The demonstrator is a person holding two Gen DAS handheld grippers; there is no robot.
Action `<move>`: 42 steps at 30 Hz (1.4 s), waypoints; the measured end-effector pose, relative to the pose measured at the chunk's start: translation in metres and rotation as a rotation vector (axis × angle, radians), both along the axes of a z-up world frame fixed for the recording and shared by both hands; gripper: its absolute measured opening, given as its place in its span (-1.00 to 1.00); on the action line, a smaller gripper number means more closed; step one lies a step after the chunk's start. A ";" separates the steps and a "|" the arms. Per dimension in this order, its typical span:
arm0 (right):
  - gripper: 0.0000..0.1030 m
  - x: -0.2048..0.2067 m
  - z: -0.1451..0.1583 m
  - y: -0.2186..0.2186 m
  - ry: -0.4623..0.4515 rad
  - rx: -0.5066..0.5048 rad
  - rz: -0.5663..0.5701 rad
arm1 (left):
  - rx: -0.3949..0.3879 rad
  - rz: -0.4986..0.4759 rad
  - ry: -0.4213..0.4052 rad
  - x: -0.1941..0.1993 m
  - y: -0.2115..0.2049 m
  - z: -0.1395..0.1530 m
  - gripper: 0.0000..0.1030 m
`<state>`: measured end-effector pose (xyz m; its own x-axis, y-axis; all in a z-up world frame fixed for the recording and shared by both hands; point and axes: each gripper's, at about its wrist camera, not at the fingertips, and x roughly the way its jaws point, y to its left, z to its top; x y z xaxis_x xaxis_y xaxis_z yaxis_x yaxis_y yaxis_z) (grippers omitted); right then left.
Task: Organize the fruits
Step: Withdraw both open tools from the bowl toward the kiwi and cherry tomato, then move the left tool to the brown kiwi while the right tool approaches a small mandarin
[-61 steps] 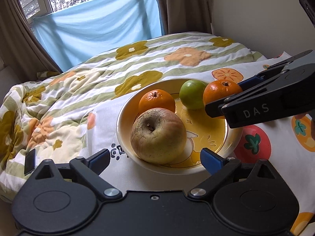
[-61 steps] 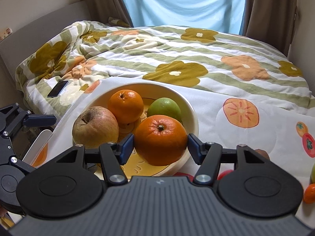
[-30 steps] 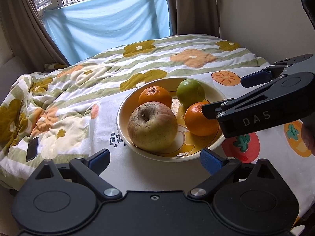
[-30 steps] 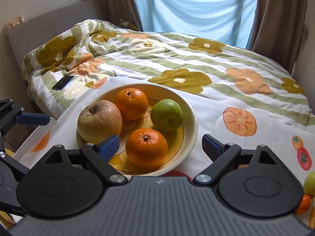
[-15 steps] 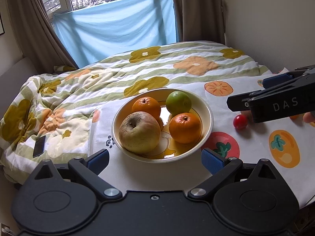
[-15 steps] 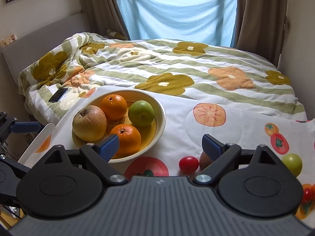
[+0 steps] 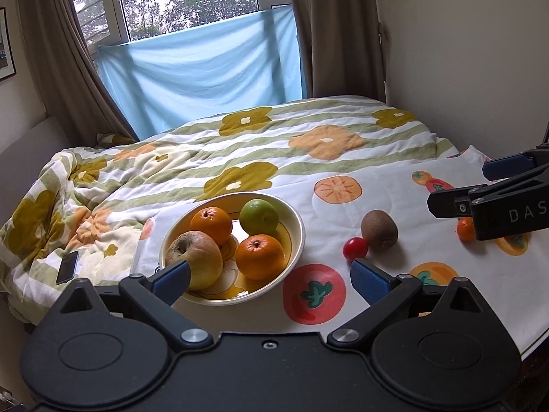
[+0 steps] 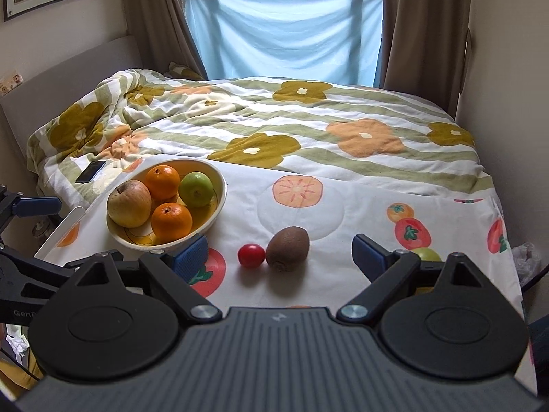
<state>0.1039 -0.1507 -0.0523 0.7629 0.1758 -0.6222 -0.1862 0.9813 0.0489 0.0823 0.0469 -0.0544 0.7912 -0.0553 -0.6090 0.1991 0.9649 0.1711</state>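
Observation:
A cream bowl [image 7: 295, 219] [image 8: 219, 185] on the fruit-print cloth holds a large apple [image 7: 194, 259] [image 8: 129, 203], two oranges [image 7: 260, 256] [image 8: 171, 222] and a green fruit [image 7: 259, 217] [image 8: 196, 189]. To its right lie a small red tomato [image 7: 355, 248] [image 8: 251, 255] and a brown kiwi [image 7: 379, 229] [image 8: 287, 248]. My left gripper [image 7: 271, 279] is open and empty, near the bowl's front. My right gripper [image 8: 279, 252] is open and empty, its fingers either side of the tomato and kiwi but short of them; it shows at the right of the left wrist view [image 7: 456, 185].
A small orange fruit [image 7: 465, 229] lies behind the right gripper's finger. A green fruit [image 8: 425, 254] sits at the cloth's right. A phone [image 7: 67, 266] [image 8: 91, 171] lies on the flowered quilt [image 8: 308, 127] behind the table. Wall at right.
My right gripper let the orange go into the bowl and drew back to the right, open. Both grippers pulled back and up, so the tomato and kiwi came into view.

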 end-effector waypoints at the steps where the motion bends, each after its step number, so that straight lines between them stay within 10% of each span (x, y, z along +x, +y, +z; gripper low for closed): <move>1: 1.00 -0.002 0.001 -0.006 0.000 -0.001 -0.003 | -0.001 0.002 -0.004 -0.003 -0.006 0.002 0.97; 21: 1.00 -0.027 -0.016 -0.105 0.034 0.010 -0.111 | 0.020 -0.089 -0.026 0.007 -0.101 -0.008 0.92; 42: 0.89 0.003 -0.082 -0.096 0.112 0.096 -0.309 | 0.066 -0.261 0.090 0.096 -0.125 -0.076 0.73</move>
<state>0.1067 -0.2469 -0.1342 0.7174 0.0089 -0.6966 0.1307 0.9805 0.1470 0.1779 -0.0777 -0.1303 0.6978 -0.2082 -0.6854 0.4567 0.8665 0.2017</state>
